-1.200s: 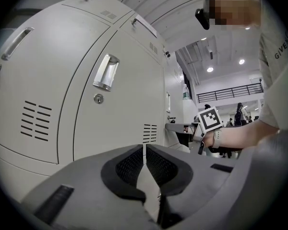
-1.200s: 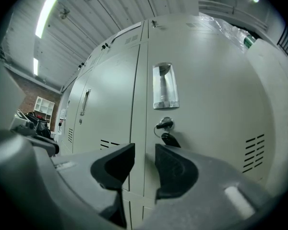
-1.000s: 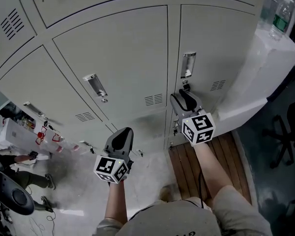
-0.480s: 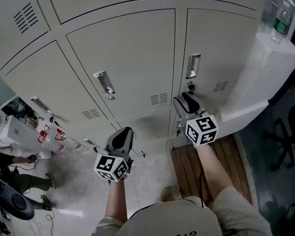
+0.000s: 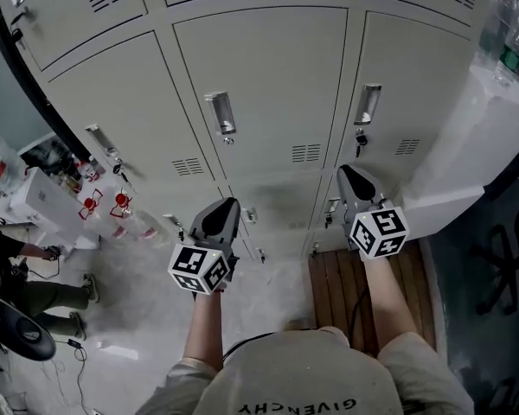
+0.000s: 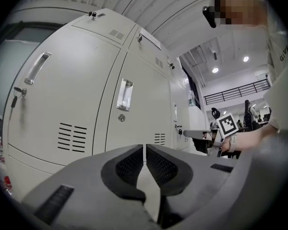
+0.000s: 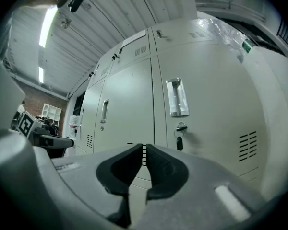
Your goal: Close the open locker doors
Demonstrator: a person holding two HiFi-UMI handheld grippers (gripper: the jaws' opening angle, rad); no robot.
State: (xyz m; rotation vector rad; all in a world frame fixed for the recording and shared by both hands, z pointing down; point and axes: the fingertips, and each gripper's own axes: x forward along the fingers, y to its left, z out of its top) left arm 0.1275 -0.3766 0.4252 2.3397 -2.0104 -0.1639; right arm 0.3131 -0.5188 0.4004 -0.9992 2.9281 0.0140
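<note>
A bank of grey locker doors fills the head view. The middle door point(image 5: 259, 85) and the right door point(image 5: 415, 85) lie flush with their frames, and so does the left door point(image 5: 112, 93). A key hangs in the right door's lock point(image 5: 359, 137), also seen as the key point(image 7: 179, 140) under the handle point(image 7: 176, 97). My right gripper point(image 5: 350, 173) points at the lockers just below that lock; its jaws point(image 7: 144, 150) are closing with nothing between them. My left gripper point(image 5: 218, 210) is held lower, before the middle column, its jaws point(image 6: 144, 150) shut and empty.
A white foam block point(image 5: 476, 145) with bottles point(image 5: 510, 41) on top stands right of the lockers. A wooden slat platform point(image 5: 355, 292) lies under my right arm. At the left are a cluttered shelf point(image 5: 86, 206) and a seated person point(image 5: 17, 275). A dark chair point(image 5: 502, 266) sits far right.
The head view has swung left, so the lockers sit further right and more of the left column shows. My right gripper has drawn back a little from the right door's lock.
</note>
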